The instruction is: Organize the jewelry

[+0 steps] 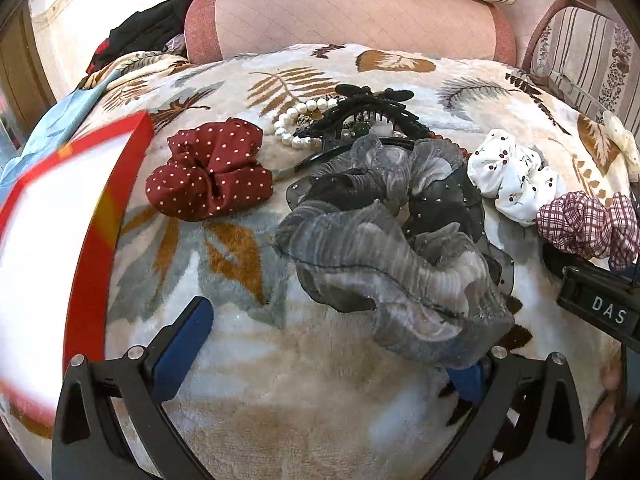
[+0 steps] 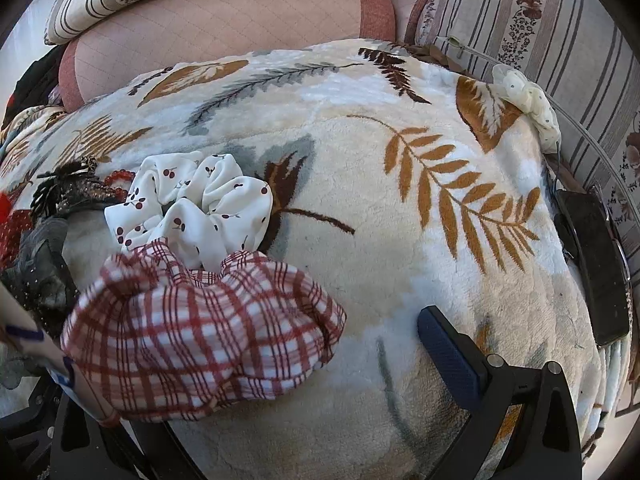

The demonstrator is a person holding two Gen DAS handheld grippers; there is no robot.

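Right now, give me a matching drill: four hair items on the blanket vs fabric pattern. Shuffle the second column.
Items:
1. scrunchie left of the pearl strand
2. big sheer scrunchie at the left gripper
3. scrunchie beside the plaid one
4. scrunchie nearest the right gripper

Patterns:
A. white with cherries
B. red and white plaid
C. dark red with white dots
D. grey and black organza

Pairs: 1-C, 2-D, 3-A, 4-B

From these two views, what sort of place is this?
Probably a home bedroom or living room: a plush leaf-print blanket holds the scrunchies, with a striped floral cushion and a pink quilted bolster behind.
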